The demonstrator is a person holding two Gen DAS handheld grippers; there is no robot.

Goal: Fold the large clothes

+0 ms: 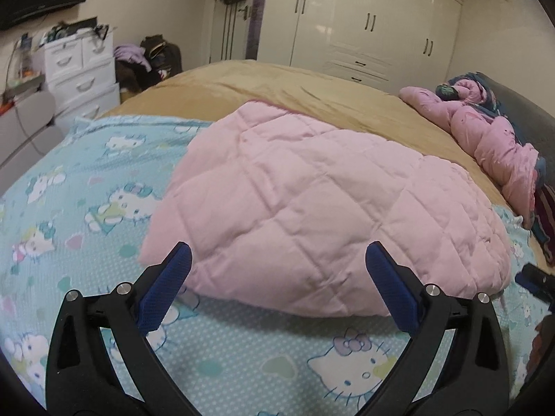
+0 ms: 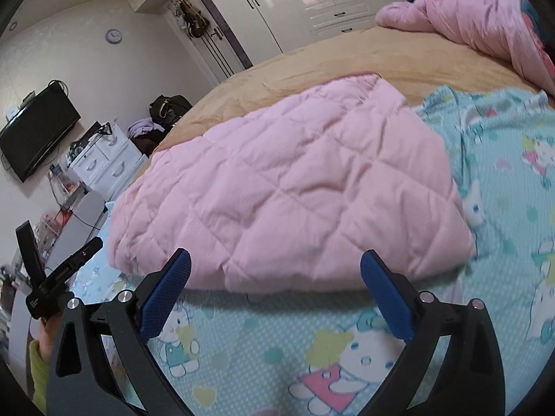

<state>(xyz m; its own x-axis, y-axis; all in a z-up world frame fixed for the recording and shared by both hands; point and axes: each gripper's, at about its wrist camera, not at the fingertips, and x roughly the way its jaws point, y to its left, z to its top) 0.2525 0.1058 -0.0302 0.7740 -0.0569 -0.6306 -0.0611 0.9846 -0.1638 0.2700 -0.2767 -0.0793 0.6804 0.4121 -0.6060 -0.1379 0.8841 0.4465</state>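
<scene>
Folded pink quilted garment (image 1: 312, 208) lies on the bed, on a light-blue cartoon-cat sheet (image 1: 86, 190) w/ tan bedspread (image 1: 277, 83) beyond it; it sits as a thick, roughly rectangular bundle, near edge just ahead of both tools.

Left tool (image 1: 279, 260): jaws spread wide, nothing between the blue pads; pads apart from the fabric, tips sitting in front of the bundle's near edge, which spans the gap and runs past it to the right; left fingertip (image 1: 182, 253) near the bundle's near-left corner.

Right tool (image 2: 275, 260): jaws also spread wide, holding nothing; bundle (image 2: 295, 190) just ahead, its near edge crossing the gap btwn the tips; whether the tips brush the fabric can't be told; sheet (image 2: 503, 173) shows to the right and below.

In the right wrist view the left tool (image 2: 52, 270) shows at the left edge, beside the bundle's left end; a hand in a yellow-green sleeve (image 2: 38, 364) under it.

Second pink padded item (image 1: 492, 138) lies crumpled at the far side of the bed, well apart from the bundle.
</scene>
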